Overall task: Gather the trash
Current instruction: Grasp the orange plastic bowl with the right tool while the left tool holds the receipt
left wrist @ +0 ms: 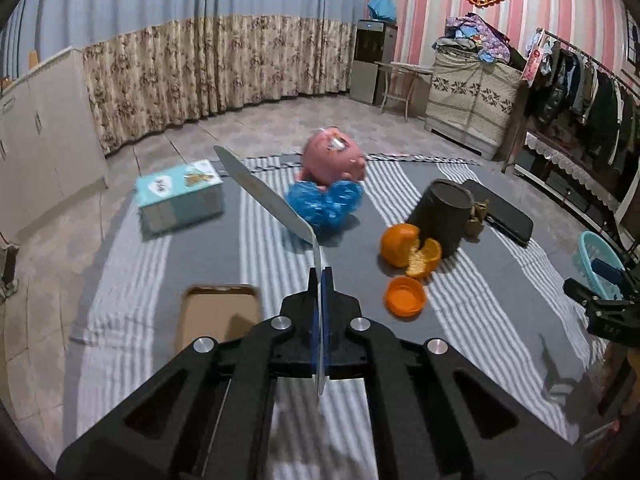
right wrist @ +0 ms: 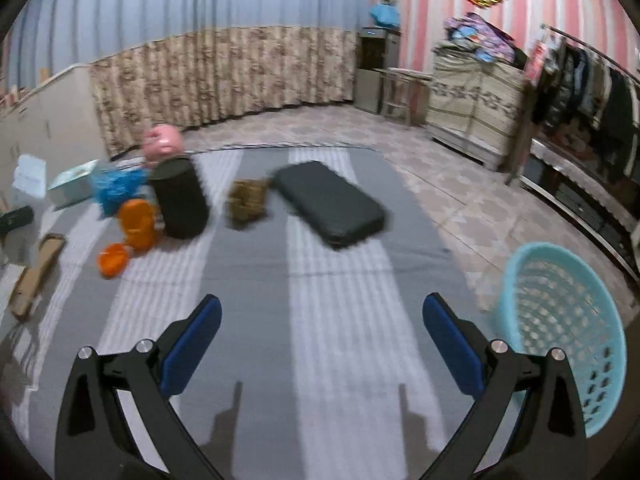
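Left gripper: jaws closed flat on a thin white sheet of card, pinched at its near end, free end curving up and leftward above the striped cloth. Right gripper: jaws spread wide, nothing between the pads, poised over the cloth. Turquoise basket: just right of the right gripper, off the cloth's edge. Peeled orange and orange peel cup: on the cloth, right of the held sheet, beside a dark cylinder.
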`<act>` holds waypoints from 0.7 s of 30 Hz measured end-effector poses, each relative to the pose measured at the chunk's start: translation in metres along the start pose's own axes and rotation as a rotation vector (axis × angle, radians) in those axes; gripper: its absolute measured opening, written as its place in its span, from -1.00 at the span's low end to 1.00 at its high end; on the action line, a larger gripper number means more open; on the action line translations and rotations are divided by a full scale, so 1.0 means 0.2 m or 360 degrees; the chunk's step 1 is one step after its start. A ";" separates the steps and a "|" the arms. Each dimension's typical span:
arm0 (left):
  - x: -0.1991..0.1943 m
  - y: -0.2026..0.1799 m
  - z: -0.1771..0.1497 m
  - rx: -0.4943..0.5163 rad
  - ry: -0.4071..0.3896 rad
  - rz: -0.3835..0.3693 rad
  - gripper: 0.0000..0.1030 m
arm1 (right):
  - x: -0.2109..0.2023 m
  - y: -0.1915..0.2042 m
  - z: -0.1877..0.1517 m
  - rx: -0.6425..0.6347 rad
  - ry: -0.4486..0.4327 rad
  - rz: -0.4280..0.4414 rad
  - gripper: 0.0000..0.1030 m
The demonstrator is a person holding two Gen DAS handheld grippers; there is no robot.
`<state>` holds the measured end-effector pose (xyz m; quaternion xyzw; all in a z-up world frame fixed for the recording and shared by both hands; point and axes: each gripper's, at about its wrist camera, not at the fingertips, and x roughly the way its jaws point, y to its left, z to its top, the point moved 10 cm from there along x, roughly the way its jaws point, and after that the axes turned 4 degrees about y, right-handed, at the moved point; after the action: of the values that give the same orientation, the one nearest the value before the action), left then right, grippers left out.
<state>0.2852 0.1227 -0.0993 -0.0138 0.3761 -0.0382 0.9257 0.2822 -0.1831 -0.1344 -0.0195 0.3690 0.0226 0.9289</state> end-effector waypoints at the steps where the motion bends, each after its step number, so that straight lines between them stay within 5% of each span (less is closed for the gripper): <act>1: -0.02 0.04 -0.01 0.0000 -0.0009 0.0011 -1.00 | 0.02 0.07 0.00 0.0005 0.0003 0.0028 0.91; 9: -0.09 0.36 -0.09 -0.0079 -0.0026 0.0095 -1.00 | 0.17 0.53 -0.02 -0.0034 0.0139 0.0222 0.91; 17: -0.09 0.50 -0.14 -0.0147 -0.0037 0.0094 -1.00 | 0.33 0.82 -0.01 -0.0121 0.0253 0.0232 0.88; 19: -0.09 0.51 -0.15 -0.0147 -0.0032 0.0095 -1.00 | 0.35 0.87 0.01 -0.0165 0.0255 0.0219 0.71; 21: -0.09 0.51 -0.16 -0.0153 -0.0029 0.0093 -1.00 | 0.38 0.92 -0.01 -0.0226 0.0299 0.0205 0.24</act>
<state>0.2567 0.2268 -0.1162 -0.0476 0.3693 0.0073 0.9281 0.3259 0.0035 -0.1914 -0.0634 0.4523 0.1063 0.8832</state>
